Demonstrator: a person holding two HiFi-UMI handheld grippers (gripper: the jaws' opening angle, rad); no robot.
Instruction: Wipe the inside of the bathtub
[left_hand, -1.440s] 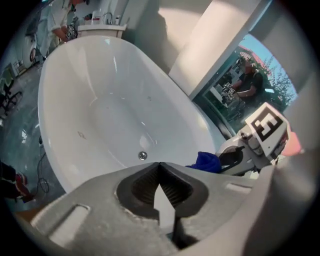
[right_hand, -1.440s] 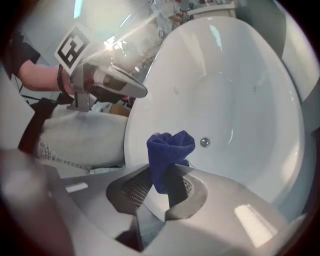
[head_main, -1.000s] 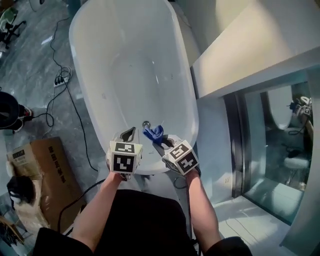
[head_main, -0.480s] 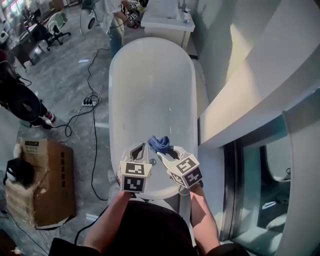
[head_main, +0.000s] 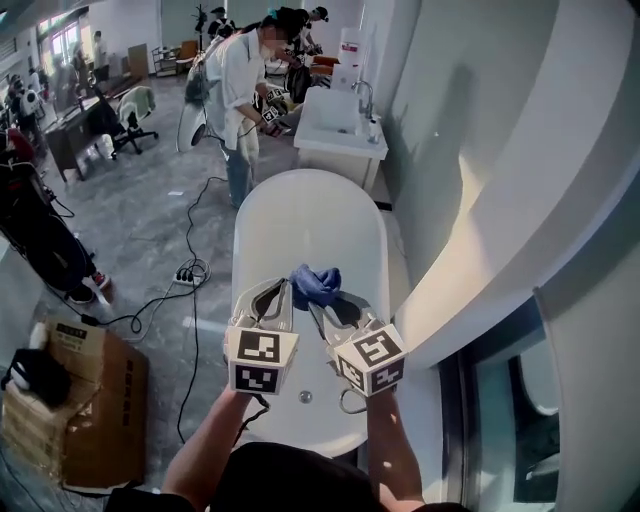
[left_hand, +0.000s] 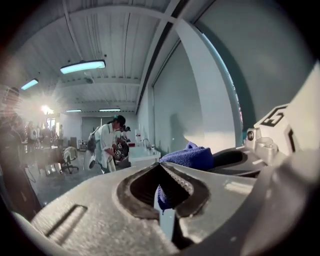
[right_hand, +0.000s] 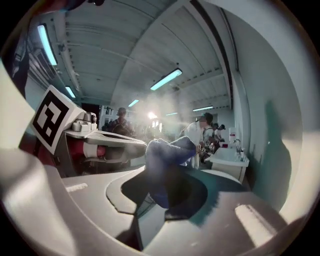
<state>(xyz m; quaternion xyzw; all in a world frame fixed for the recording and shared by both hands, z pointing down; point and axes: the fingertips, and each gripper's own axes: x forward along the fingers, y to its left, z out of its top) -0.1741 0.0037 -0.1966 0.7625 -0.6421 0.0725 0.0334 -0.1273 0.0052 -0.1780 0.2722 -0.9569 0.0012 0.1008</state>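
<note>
The right gripper (head_main: 320, 304) has its jaws clenched on a blue cloth (head_main: 316, 283), held above the near half of the white bathtub (head_main: 247, 235). Just left of it, the left gripper (head_main: 284, 286) has its jaws pressed together, grasping nothing.

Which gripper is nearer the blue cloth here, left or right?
Right. The right gripper is shut on the blue cloth above the bathtub; the left gripper, jaws together and empty, sits just left of it.
</note>
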